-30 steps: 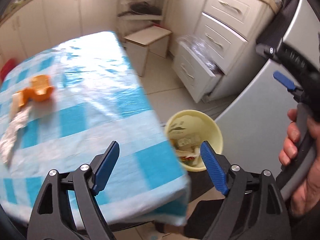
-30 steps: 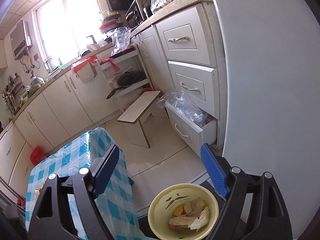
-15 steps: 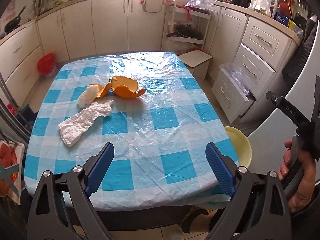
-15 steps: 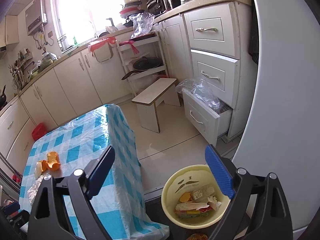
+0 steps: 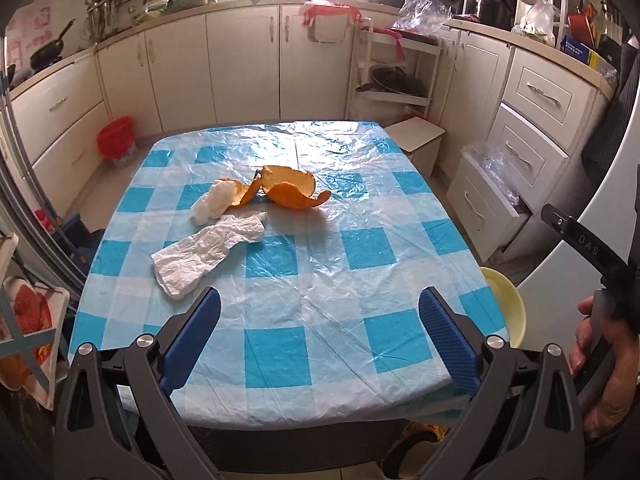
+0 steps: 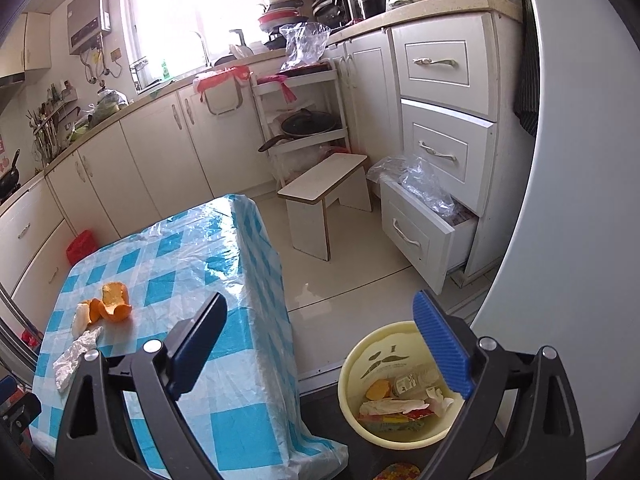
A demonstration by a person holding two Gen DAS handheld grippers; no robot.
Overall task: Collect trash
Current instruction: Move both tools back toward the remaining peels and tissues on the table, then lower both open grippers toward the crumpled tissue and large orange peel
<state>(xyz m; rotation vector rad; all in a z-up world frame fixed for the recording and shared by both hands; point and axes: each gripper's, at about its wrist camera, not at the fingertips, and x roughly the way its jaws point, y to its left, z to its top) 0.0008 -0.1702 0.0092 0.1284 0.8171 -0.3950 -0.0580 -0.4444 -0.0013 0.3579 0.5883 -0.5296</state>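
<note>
Left hand-held gripper (image 5: 320,336): black plastic frame with triangular cut-outs, silver round screws at the pivots, blue ribbed pads. Right hand-held gripper (image 6: 322,338): same build; its black handle carries "DAS" lettering, gripped by a bare hand (image 5: 604,364).

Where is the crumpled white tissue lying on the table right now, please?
In the left wrist view, the tissue lies left of centre on the table, just nearer than the orange peel.

Daylight floods in through the window (image 6: 176,16) far ahead of the right claw, blown out to white. Glare sheens the plastic tablecloth (image 5: 304,280) ahead of the left claw. Both frames are sharp at centre; fisheye bends cabinets and darkens the corners. Shadows stay soft.
</note>
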